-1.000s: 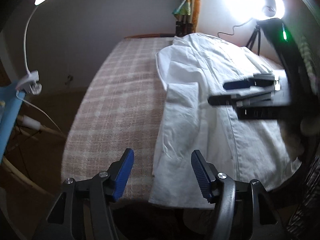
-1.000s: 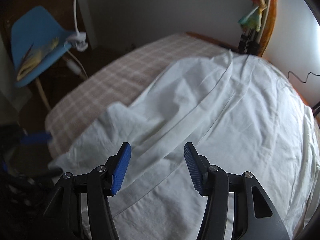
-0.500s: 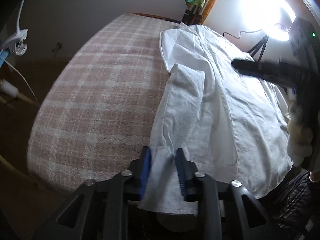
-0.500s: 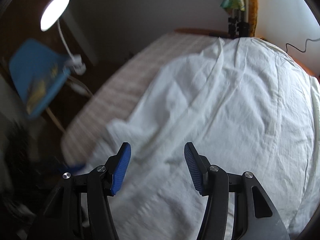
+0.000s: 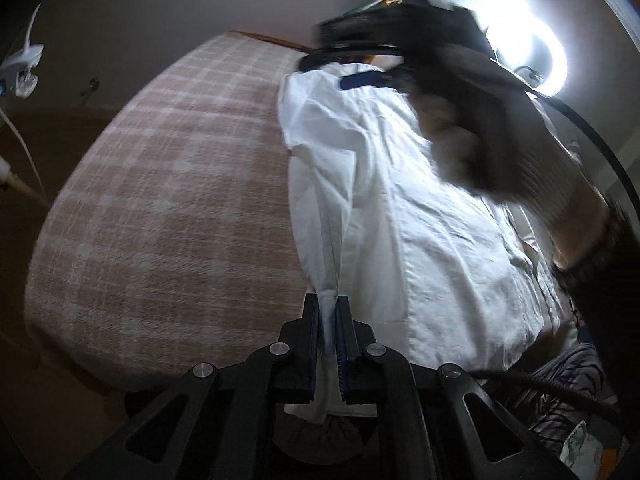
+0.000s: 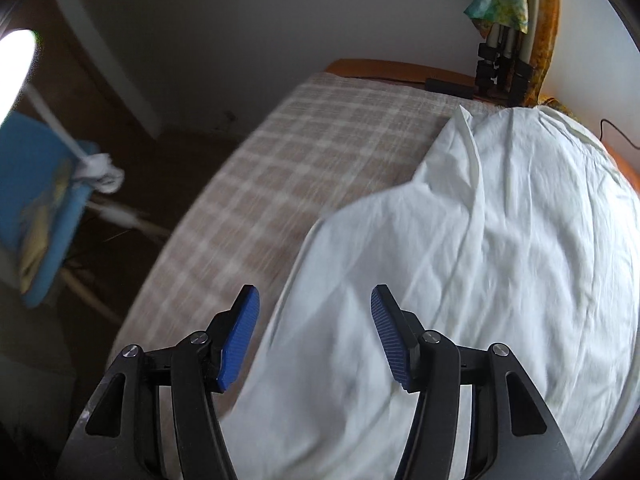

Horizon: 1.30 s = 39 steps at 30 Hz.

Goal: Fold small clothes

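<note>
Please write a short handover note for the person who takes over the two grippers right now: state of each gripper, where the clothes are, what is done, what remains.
Left gripper: jaws have just closed; shut on the near hem of the white shirt.
Right gripper: open, holds nothing, above the shirt's left edge, partway up it. Its view is blurred.
The shirt lies spread on the plaid blanket, along its right side; one sleeve is folded onto the body.
Done: the hem corner is gripped.
Left: probably take the shirt's edge with the right gripper, then fold. No fold of the body is visible yet.
</note>
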### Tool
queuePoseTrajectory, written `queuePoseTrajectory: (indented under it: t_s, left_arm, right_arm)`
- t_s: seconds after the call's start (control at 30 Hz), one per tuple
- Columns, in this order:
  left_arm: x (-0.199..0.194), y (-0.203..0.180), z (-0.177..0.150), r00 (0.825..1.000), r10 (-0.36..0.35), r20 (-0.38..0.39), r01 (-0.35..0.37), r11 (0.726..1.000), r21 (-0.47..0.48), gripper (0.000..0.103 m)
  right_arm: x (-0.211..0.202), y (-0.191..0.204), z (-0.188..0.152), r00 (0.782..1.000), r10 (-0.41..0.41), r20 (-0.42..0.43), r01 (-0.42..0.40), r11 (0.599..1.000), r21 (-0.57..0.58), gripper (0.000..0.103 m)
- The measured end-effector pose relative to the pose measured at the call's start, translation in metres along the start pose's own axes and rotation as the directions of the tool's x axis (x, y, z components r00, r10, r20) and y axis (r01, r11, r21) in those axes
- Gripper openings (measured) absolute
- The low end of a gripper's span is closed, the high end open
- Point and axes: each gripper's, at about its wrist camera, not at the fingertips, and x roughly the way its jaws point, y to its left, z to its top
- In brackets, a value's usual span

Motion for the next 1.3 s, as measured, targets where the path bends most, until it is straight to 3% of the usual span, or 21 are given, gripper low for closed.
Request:
queuePoseTrajectory:
  t_s: [0.2,0.37,0.53,0.6,0.73,0.9,1.03,1.2,1.3]
  left_arm:
    - [0.004,-0.010,-0.001,1.000,-0.013,-0.014,0.013,1.000,0.023,0.004]
    - [0.004,-0.015,-0.004,1.000,-0.016,-0.014,0.016,0.999,0.044,0.004]
    - [0.004,-0.019,-0.005,1.000,-0.011,-0.015,0.011,0.998,0.065,0.004]
    - [0.003,-0.021,-0.003,1.000,-0.013,-0.011,0.014,0.998,0.066,0.004]
    - [-0.001,-0.025,-0.001,1.000,-0.013,-0.003,0.013,0.997,0.078,0.004]
    - [-0.008,-0.041,0.004,0.999,-0.034,0.012,0.032,0.995,0.092,0.004]
    - [-0.009,-0.061,0.003,0.999,-0.040,0.014,0.037,0.988,0.152,0.004]
    - [-0.003,-0.087,0.001,0.998,-0.066,-0.007,0.066,0.977,0.203,0.004]
    - [0.004,-0.108,-0.003,0.997,-0.077,-0.030,0.082,0.964,0.253,0.004]
  right_arm:
    - [0.042,0.011,0.023,0.986,-0.150,-0.070,0.147,0.988,-0.045,0.059]
    - [0.062,0.017,0.031,0.977,-0.194,-0.092,0.188,0.979,-0.077,0.070]
    - [0.073,0.022,0.032,0.966,-0.238,-0.102,0.225,0.967,-0.119,0.070]
    - [0.071,0.020,0.031,0.967,-0.238,-0.093,0.226,0.967,-0.122,0.065]
    - [0.062,0.009,0.031,0.964,-0.256,-0.067,0.249,0.963,-0.100,0.017]
    - [0.034,-0.029,0.028,0.998,-0.060,-0.008,0.060,0.998,0.031,0.009]
    - [0.004,-0.063,0.018,0.995,0.048,0.082,-0.058,0.991,0.117,0.009]
    - [-0.025,-0.108,0.000,0.983,0.105,0.151,-0.136,0.969,0.208,0.009]
    - [-0.035,-0.128,-0.011,0.980,0.101,0.170,-0.140,0.962,0.235,0.008]
